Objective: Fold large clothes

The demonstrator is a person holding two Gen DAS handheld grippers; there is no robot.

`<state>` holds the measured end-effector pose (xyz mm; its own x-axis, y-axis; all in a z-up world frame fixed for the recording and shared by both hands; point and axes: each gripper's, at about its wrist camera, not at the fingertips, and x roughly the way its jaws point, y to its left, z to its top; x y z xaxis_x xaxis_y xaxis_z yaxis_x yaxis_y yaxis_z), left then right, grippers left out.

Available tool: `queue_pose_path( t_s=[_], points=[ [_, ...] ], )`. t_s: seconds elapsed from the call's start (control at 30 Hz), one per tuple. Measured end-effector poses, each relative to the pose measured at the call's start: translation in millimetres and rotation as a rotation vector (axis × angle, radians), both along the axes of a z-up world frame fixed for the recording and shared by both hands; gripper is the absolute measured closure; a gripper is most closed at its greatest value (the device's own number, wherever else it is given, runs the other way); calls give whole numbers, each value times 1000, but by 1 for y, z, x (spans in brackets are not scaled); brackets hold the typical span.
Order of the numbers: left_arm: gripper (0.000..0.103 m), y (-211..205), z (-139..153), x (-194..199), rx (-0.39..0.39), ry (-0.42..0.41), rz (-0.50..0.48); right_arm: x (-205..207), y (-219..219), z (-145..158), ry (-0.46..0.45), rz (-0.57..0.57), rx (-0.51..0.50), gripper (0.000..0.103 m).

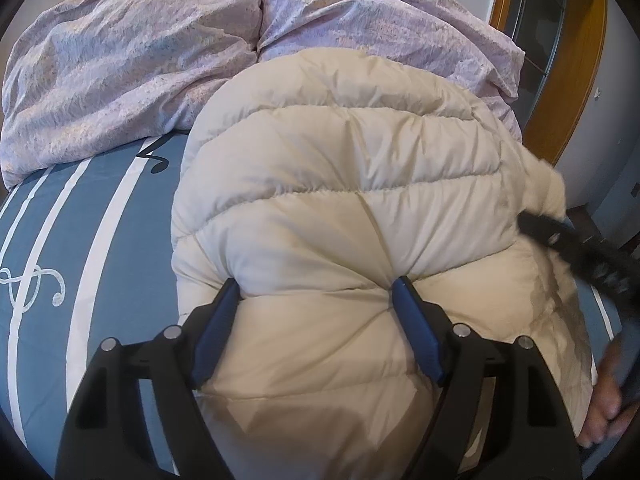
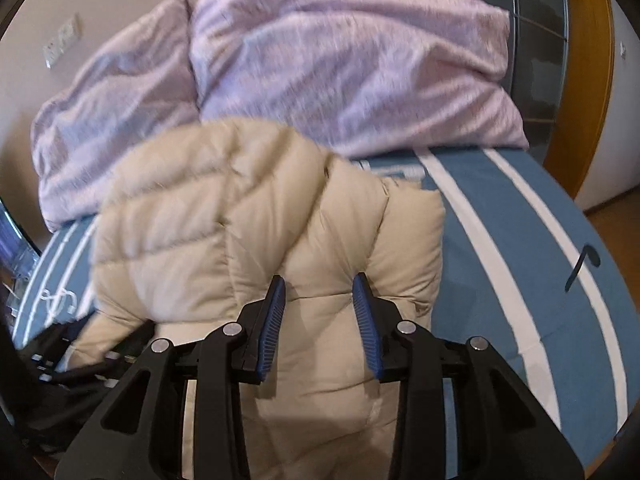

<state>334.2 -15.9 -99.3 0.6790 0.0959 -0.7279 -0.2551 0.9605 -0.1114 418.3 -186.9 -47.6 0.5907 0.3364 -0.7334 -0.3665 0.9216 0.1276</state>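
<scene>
A cream quilted puffer jacket (image 1: 340, 184) lies bunched on the blue striped bed sheet (image 1: 100, 240). My left gripper (image 1: 316, 288) is open, its blue pads (image 1: 416, 332) pressed into the jacket's near bulge, one on each side. In the right wrist view the jacket (image 2: 240, 216) lies folded in a heap. My right gripper (image 2: 320, 284) is open over its near right part, with padded fabric between the pads (image 2: 366, 320). The right gripper also shows blurred at the jacket's right edge in the left wrist view (image 1: 568, 236). The image is motion-blurred.
A crumpled lilac duvet (image 1: 160, 60) is piled at the head of the bed, also in the right wrist view (image 2: 340, 60). A wooden door frame (image 1: 560, 100) stands to the right. The striped sheet (image 2: 520, 260) shows to the right of the jacket.
</scene>
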Motion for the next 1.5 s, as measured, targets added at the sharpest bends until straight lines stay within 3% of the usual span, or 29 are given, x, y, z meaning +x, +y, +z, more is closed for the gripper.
queue_pose_path(
  t_s=[0.47,1.5],
  points=[
    [21,2,-3,4,3,-2,-2,11,-3,-29,48,-27,3,67],
    [12,1,-20,14,56,-20,-23,6,12,-39,-20,-55,-71,65]
  ],
)
